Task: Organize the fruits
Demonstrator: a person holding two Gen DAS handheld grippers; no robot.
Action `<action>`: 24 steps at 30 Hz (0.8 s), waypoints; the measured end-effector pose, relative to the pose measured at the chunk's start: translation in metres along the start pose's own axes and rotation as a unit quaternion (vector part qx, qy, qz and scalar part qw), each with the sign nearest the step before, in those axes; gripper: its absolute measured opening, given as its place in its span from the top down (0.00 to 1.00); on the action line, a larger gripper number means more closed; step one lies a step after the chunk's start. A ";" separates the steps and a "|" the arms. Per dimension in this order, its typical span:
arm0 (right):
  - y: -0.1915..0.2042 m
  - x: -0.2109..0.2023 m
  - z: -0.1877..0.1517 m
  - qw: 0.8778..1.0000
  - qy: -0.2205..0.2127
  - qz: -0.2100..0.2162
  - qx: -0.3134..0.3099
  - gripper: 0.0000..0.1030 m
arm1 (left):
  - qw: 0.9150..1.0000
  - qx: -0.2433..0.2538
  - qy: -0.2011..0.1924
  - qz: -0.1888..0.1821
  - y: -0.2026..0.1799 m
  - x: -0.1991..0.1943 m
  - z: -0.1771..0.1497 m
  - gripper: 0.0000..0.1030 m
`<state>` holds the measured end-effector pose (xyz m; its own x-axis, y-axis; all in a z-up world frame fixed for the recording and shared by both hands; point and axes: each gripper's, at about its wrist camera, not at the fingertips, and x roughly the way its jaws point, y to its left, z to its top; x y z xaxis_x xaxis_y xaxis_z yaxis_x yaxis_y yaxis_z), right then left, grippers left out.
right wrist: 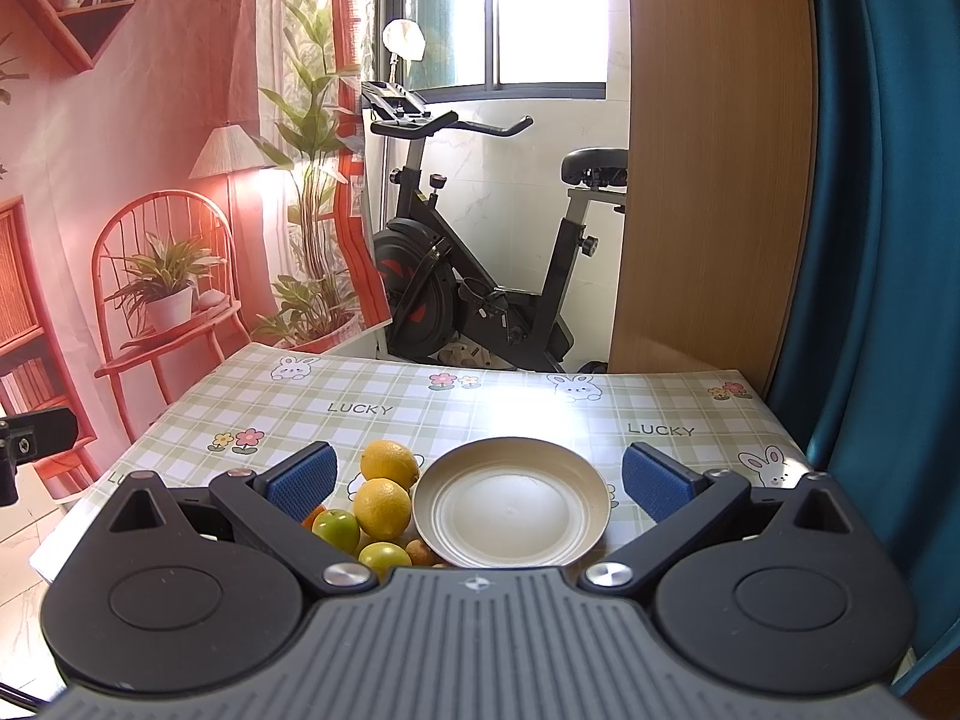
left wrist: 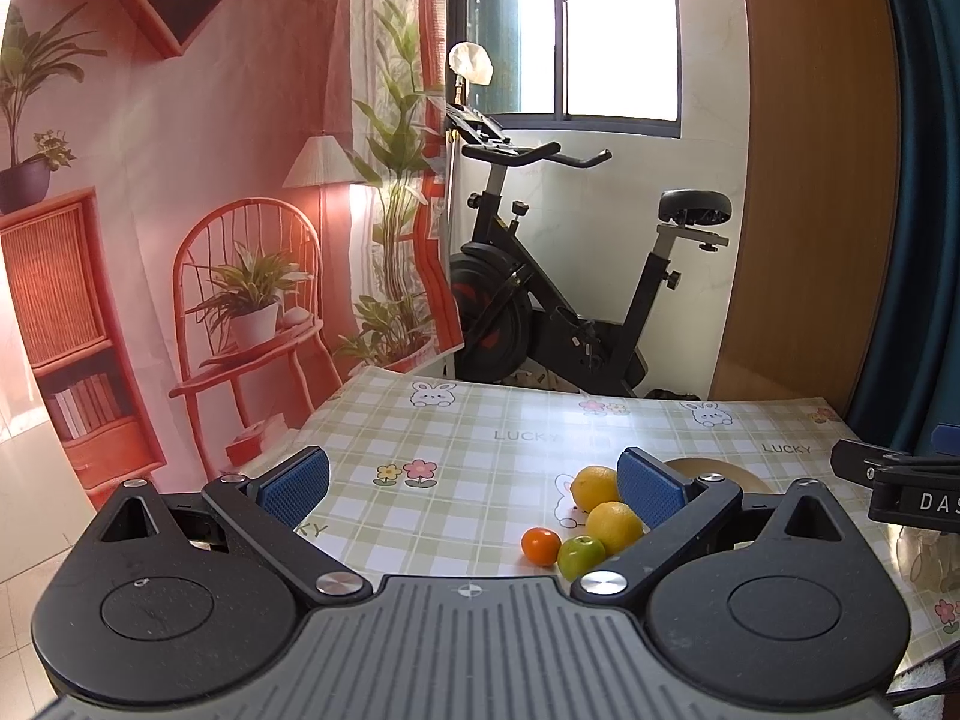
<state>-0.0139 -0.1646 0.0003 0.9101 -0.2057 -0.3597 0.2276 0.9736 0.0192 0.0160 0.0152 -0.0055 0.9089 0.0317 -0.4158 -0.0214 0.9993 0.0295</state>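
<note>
Left gripper [left wrist: 474,483] and right gripper [right wrist: 480,474] both sat above the checked tablecloth [right wrist: 480,408], jaws wide, nothing held. Fruits clustered just left of the cream plate [right wrist: 511,504]: yellow-green fruit [right wrist: 384,558], green apple [right wrist: 336,528], orange [left wrist: 540,546], near lemon [right wrist: 381,509], far lemon [right wrist: 390,462]. Plate held nothing. Exercise bike [right wrist: 480,276] stood beyond the table.

A printed backdrop [right wrist: 150,180] of red shelves, a chair and potted plants hangs behind the worktop's [right wrist: 480,402] far left corner. Beyond the far edge, a black exercise bike [right wrist: 480,276] stands under a bright window [right wrist: 540,12], beside a wooden panel [right wrist: 714,180] and teal curtain [right wrist: 888,240].
</note>
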 end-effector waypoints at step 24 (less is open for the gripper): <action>-0.001 0.068 -0.006 0.992 -0.106 0.068 -0.009 0.00 | 0.998 0.013 -0.056 0.013 -0.004 0.075 -0.002 0.01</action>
<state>0.0456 -0.1789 -0.0299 0.9847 -0.0871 -0.1507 0.0935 0.9950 0.0362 0.0841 0.0137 -0.0385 0.9489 0.0543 -0.3109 -0.0362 0.9973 0.0637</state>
